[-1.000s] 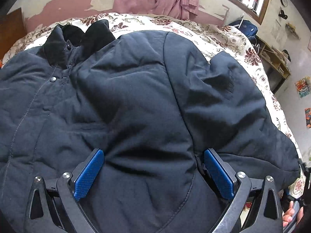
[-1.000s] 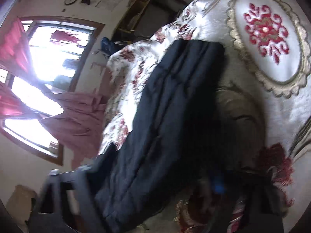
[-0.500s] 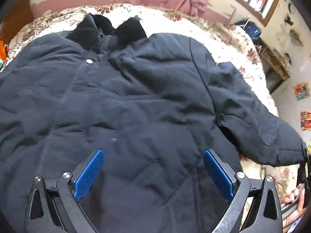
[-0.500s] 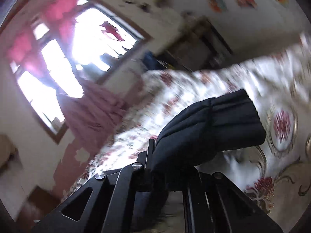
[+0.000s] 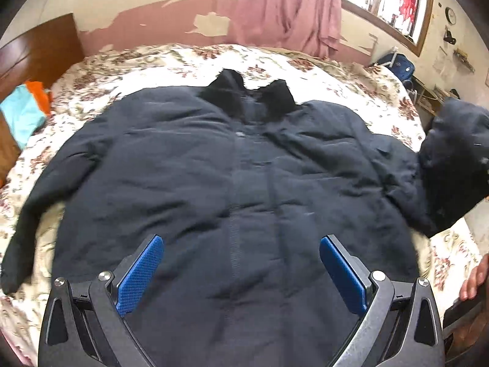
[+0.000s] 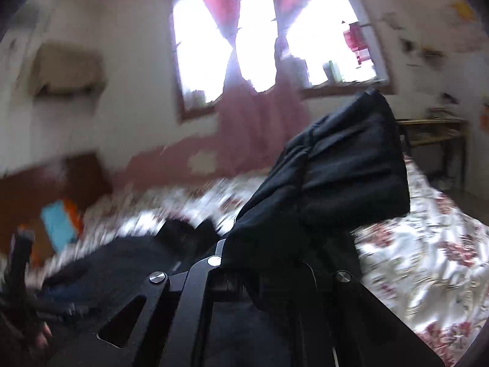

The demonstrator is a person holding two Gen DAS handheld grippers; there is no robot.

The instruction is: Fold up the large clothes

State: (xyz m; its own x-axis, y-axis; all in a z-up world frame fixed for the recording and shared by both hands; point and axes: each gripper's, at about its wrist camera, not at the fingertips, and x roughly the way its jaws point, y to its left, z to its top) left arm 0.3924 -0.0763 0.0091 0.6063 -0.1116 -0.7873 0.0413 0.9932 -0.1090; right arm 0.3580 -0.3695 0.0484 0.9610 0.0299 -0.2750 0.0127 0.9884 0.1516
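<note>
With the bulky dark navy padded jacket (image 5: 244, 189) lying front-up on the floral bedspread (image 5: 351, 76), my right gripper (image 6: 269, 263) pinches its right sleeve cuff (image 6: 345, 165) aloft, my left gripper (image 5: 241, 275) gapes empty over the near hem, so I judge the sleeve must next fold leftward across the chest.

The jacket (image 5: 238, 183) is dark, soft, puffy cloth, not shiny. The bed cover (image 5: 321, 70) is smooth cloth with flowers and shines a little. The left gripper (image 5: 241, 263) is black plastic with bumpy blue pads (image 5: 139, 275) and shiny metal screws (image 5: 104, 276).
</note>
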